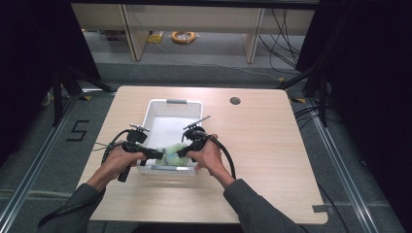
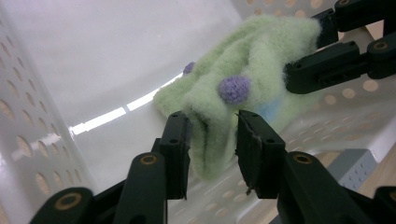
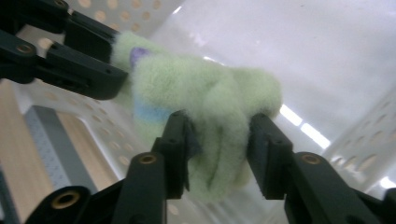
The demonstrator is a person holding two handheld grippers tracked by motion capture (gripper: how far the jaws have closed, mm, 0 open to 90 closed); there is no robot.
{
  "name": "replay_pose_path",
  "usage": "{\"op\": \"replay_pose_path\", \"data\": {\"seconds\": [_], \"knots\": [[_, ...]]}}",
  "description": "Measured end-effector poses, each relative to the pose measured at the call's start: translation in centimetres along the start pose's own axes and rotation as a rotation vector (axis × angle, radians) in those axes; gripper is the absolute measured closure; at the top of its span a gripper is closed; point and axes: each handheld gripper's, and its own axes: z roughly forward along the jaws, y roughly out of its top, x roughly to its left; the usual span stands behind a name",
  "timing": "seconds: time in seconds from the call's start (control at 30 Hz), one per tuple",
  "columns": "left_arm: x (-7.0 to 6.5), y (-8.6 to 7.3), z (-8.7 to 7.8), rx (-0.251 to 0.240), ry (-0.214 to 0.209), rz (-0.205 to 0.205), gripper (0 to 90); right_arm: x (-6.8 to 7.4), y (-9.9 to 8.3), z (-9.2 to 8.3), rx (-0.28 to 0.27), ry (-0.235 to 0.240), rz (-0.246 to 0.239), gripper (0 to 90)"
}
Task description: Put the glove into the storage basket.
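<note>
A fluffy pale green fabric item (image 3: 205, 100), marked with a purple dot and a light blue patch, is clamped between the two black jaws of the right gripper (image 3: 217, 140). At the upper left, the same item is gripped by the left gripper (image 3: 105, 60). A white perforated plastic basket (image 3: 355, 149) is seen behind, and a light wooden table (image 3: 14, 154) at the left.
</note>
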Motion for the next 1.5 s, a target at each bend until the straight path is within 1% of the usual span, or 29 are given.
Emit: {"op": "replay_pose_path", "data": {"seconds": [0.03, 0.1, 0.13, 0.2, 0.23, 0.27, 0.3, 0.33, 0.47, 0.5, 0.53, 0.57, 0.6, 0.63, 0.67, 0.7, 0.8, 0.9, 1.0, 1.03, 1.07, 1.1, 1.13, 1.27, 1.33, 1.37, 1.4, 1.47, 1.5], "knots": [[-0.1, 0.0, 0.0, -0.013, 0.000, -0.013, 61.1, 0.0, 0.1, 0.0, -0.001, -0.008, -0.020, 58.7], [-0.2, 0.1, -0.1, -0.030, 0.004, -0.023, 60.0, 0.2, 0.2, -0.1, 0.009, -0.002, -0.006, 55.1], [-0.1, 0.1, -0.3, -0.029, 0.005, -0.010, 59.1, 0.3, 0.2, -0.2, 0.007, -0.008, -0.013, 53.8], [-0.3, 0.2, -0.4, -0.055, 0.010, -0.021, 58.6, 0.3, 0.4, -0.5, -0.004, -0.030, -0.024, 51.3], [-0.3, 0.3, -0.7, -0.045, 0.006, -0.008, 58.7, 0.4, 0.5, -0.7, 0.000, -0.030, -0.018, 51.2], [-0.4, 0.3, -0.6, -0.065, 0.008, -0.022, 58.6, 0.4, 0.6, -0.9, -0.010, -0.038, -0.029, 50.9], [-0.5, 0.3, -0.7, -0.069, 0.009, -0.021, 58.5, 0.6, 0.6, -1.1, -0.008, -0.039, -0.010, 50.9], [-0.4, 0.4, -0.9, -0.053, 0.010, 0.001, 58.4, 0.6, 0.7, -1.4, -0.007, -0.043, -0.004, 50.9], [-0.6, 0.5, -0.9, -0.063, 0.015, -0.004, 58.0, 0.6, 0.8, -2.1, -0.018, -0.038, 0.006, 50.3], [-0.6, 0.5, -0.9, -0.064, 0.014, -0.001, 57.7, 0.5, 0.8, -2.3, -0.029, -0.035, -0.009, 50.3], [-0.7, 0.5, -0.9, -0.063, 0.010, -0.003, 57.8, 0.6, 0.8, -2.5, -0.019, -0.034, 0.006, 50.3], [-0.7, 0.5, -1.0, -0.064, 0.009, -0.001, 57.8, 0.4, 0.8, -2.6, -0.035, -0.030, -0.016, 50.1], [-0.8, 0.5, -1.0, -0.067, 0.011, 0.005, 57.8, 0.6, 0.8, -2.8, -0.026, -0.027, 0.008, 50.0], [-0.9, 0.6, -1.1, -0.072, 0.013, 0.005, 57.6, 0.4, 0.8, -2.9, -0.038, -0.030, -0.009, 50.0], [-0.9, 0.6, -1.1, -0.074, 0.010, 0.006, 57.2, 0.5, 0.7, -3.1, -0.028, -0.032, 0.005, 49.9], [-1.1, 0.6, -1.1, -0.081, 0.006, 0.004, 56.7, 0.5, 0.7, -3.2, -0.035, -0.036, -0.004, 49.9], [-1.4, 0.7, -1.3, -0.088, 0.002, 0.007, 56.1, 0.4, 0.6, -3.7, -0.046, -0.013, -0.009, 48.9], [-1.9, 0.8, -1.5, -0.098, -0.013, 0.018, 53.9, 0.4, 0.4, -4.2, -0.046, -0.017, -0.015, 48.5], [-2.5, 0.7, -1.6, -0.104, -0.019, 0.016, 47.3, 0.3, 0.1, -5.0, -0.050, -0.015, -0.024, 47.9], [-2.7, 0.7, -1.6, -0.108, -0.020, 0.020, 44.9, 0.3, 0.0, -5.1, -0.061, 0.003, -0.036, 47.6], [-2.9, 0.6, -1.6, -0.115, -0.018, 0.015, 43.2, 0.4, -0.2, -5.4, -0.055, -0.012, -0.020, 46.9], [-3.1, 0.5, -1.6, -0.126, -0.025, 0.007, 41.4, 0.2, -0.2, -5.6, -0.083, 0.000, -0.059, 46.4], [-3.2, 0.4, -1.7, -0.121, -0.022, 0.007, 38.9, 0.1, -0.4, -5.9, -0.091, 0.017, -0.071, 45.3], [-3.6, 0.1, -1.9, -0.143, -0.019, 0.002, 34.3, -0.1, -1.3, -7.2, -0.111, 0.023, -0.070, 42.6], [-3.8, -0.1, -1.9, -0.169, -0.014, -0.009, 33.4, -0.4, -1.7, -7.7, -0.140, 0.020, -0.101, 40.6], [-3.9, -0.2, -2.0, -0.164, -0.017, 0.004, 32.7, -0.2, -2.0, -7.9, -0.131, 0.035, -0.072, 39.7], [-3.9, -0.3, -1.9, -0.169, -0.019, 0.000, 32.0, -0.5, -2.2, -8.1, -0.144, 0.032, -0.090, 38.5], [-4.2, -0.6, -1.7, -0.190, -0.027, -0.022, 31.4, -0.8, -2.6, -8.6, -0.169, 0.036, -0.093, 37.3], [-4.2, -0.8, -1.8, -0.180, -0.033, -0.009, 30.7, -1.0, -2.8, -8.8, -0.178, 0.041, -0.094, 37.2]]}}
